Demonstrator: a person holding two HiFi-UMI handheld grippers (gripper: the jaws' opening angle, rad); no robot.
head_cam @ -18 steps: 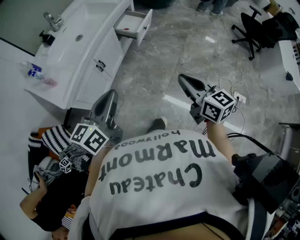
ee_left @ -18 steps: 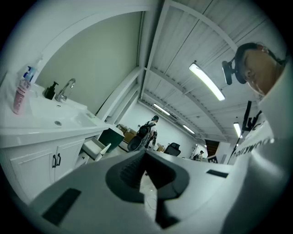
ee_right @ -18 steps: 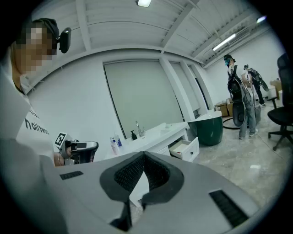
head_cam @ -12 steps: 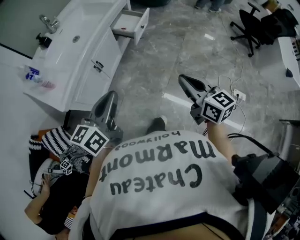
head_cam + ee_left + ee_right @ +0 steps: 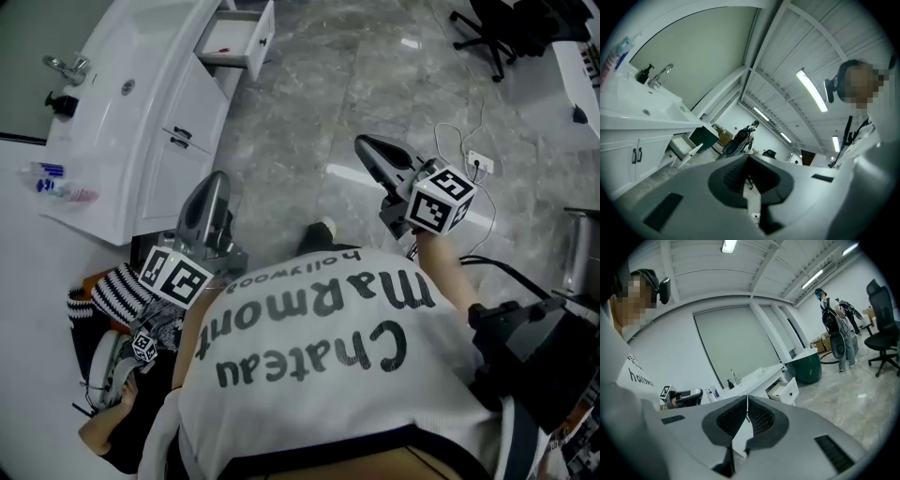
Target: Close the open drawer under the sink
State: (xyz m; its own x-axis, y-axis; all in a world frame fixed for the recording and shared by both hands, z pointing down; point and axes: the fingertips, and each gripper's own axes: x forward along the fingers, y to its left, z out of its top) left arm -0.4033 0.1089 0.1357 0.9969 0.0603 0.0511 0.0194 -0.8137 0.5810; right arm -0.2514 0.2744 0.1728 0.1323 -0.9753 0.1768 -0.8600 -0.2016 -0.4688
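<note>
- Up at the far left of the head view, the drawer (image 5: 236, 42) stands pulled out of the white sink cabinet (image 5: 187, 122), well apart from both grippers.
- Left gripper (image 5: 217, 178): jaws pressed together, nothing between them.
- Right gripper (image 5: 362, 143): jaws also together and empty.
- The person's white shirt (image 5: 319, 394) reads "Chateau Marmont", with a smaller "hollywood" near the collar.
- A bottle (image 5: 54, 183) lies on the counter; its blue label is too small to read.

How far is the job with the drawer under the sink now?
Done: nothing; the drawer stands pulled out of the sink cabinet. In hand: left tool and right tool, both shut and empty, held well short of it. Left: reach the drawer front and push it in.
</note>
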